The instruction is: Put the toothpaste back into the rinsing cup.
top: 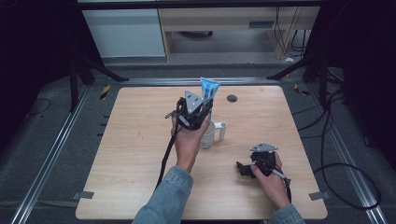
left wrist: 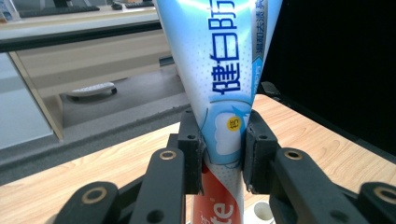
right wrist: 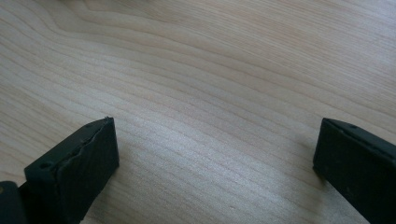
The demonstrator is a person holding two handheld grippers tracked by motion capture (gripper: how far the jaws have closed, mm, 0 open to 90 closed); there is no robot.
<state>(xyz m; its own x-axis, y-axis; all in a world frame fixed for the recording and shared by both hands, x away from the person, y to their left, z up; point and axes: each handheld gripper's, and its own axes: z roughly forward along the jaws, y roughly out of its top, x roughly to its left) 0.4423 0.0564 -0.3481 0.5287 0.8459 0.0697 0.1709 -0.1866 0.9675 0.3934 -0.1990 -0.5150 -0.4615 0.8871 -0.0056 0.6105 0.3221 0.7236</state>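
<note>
A pale wooden table (top: 140, 154) with rounded corners is being shown on a dark grey floor (top: 51, 116), with a small dark round hole (top: 232, 98) near its far edge. At 12 o'clock, beyond the table, light cabinets (top: 126, 32) are standing.

A toothpaste tube (left wrist: 219, 70), blue and white with a red lower part, is being held upright by the left gripper (left wrist: 223, 149), its jaws pressed on both sides, above a white cup (top: 208, 135) at the table's centre.

The right gripper (right wrist: 215, 154) is being held wide open over bare wood at 5 o'clock.
</note>
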